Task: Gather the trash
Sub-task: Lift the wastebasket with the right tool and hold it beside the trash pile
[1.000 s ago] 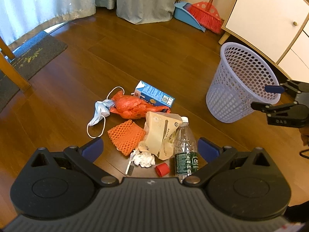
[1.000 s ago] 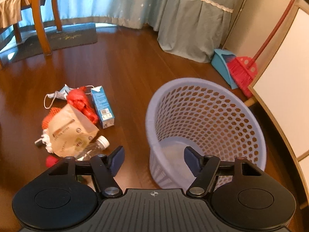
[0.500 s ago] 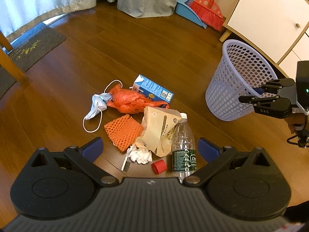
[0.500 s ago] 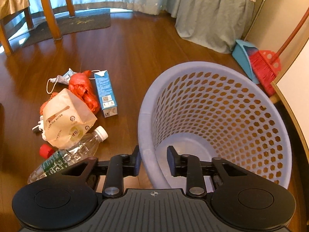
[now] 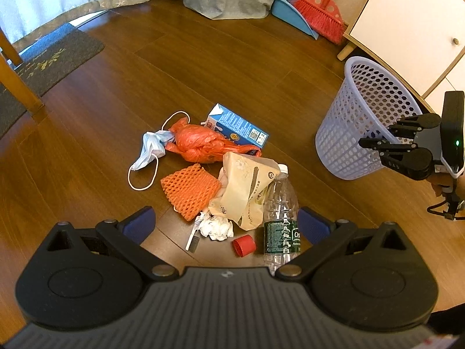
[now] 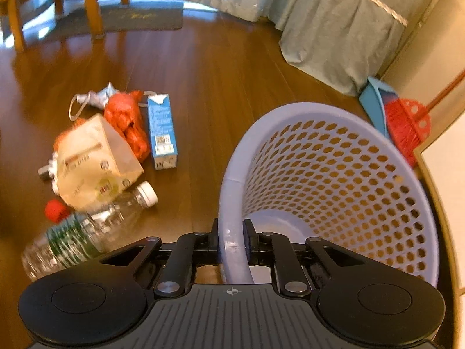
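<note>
Right wrist view shows your right hand-held gripper (image 6: pixel 231 240) clamped on the rim of the lavender perforated wastebasket (image 6: pixel 334 174), one finger inside and one outside; the basket tilts toward the camera on the wooden floor (image 6: pixel 203 72). Your left hand-held gripper (image 5: pixel 225 224) hangs with its fingers spread wide apart above the litter: a clear plastic bottle (image 5: pixel 280 215), red cap (image 5: pixel 243 245), crumpled tissue (image 5: pixel 216 226), tan paper bag (image 5: pixel 245 186), orange foam net (image 5: pixel 190 187), red plastic bag (image 5: pixel 200 144), blue carton (image 5: pixel 237 125) and face mask (image 5: pixel 149 152).

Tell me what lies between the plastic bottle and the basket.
Bare wood floor only; the left wrist view shows nothing between the plastic bottle and the basket.
</note>
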Demonstrator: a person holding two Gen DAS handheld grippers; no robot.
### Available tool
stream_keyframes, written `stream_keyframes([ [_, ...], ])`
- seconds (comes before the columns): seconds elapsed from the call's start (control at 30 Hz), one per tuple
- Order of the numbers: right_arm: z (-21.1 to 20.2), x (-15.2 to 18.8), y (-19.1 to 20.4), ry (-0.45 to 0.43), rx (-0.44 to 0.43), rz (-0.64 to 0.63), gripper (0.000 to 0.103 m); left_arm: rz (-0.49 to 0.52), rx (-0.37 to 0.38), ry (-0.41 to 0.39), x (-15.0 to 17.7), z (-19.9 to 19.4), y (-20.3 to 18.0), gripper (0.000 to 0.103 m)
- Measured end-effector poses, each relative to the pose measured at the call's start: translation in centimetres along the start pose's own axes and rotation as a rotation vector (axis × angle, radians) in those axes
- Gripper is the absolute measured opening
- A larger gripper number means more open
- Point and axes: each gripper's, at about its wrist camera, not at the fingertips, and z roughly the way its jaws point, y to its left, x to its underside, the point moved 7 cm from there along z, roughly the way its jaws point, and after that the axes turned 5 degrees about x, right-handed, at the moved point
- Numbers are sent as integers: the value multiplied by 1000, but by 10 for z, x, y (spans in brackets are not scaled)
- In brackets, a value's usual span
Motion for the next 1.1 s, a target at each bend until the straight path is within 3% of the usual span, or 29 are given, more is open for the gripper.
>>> stream_keyframes([
  [0.37,3,10,1,27,17,-12,5,-12,3,7,4,0,3,102],
  [0.6,-5,21,27,71,120,-265,6,48,2,-39,0,-10,-6,102],
  [0.77,1,43,27,122,155,-380,8,117,14,-55,4,-1,-21,102],
  [0.93,7,65,17,137,232,-517,8,172,42,-16,19,25,-37,102],
  [1.1,16,93,4,173,282,-565,8,207,65,1,35,42,-48,101],
])
